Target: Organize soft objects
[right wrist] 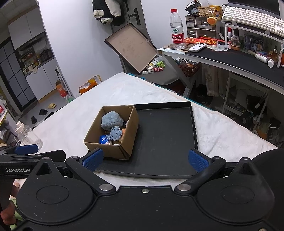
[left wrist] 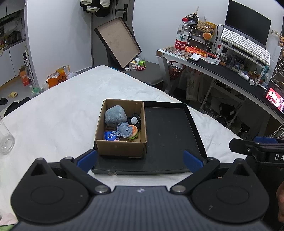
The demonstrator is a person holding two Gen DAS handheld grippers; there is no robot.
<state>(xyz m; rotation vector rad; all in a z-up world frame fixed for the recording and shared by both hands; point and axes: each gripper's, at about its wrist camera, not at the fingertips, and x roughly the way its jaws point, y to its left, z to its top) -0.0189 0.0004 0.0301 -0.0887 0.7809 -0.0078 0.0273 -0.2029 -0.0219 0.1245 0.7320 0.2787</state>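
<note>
Both the left gripper [left wrist: 140, 157] and right gripper [right wrist: 145, 159] hang spread wide and empty, apparently backed off for approach room, while ahead of their left fingertips the cardboard box [left wrist: 120, 147] on the black tray [left wrist: 170, 135] holds the soft toys [left wrist: 115, 116], fuzzy blue-grey pieces heaped together.

walls: white [left wrist: 62, 35] | bed: white cover [left wrist: 53, 115] | desk [right wrist: 239, 62]: right, cluttered | door [left wrist: 124, 14]: far wall
</note>
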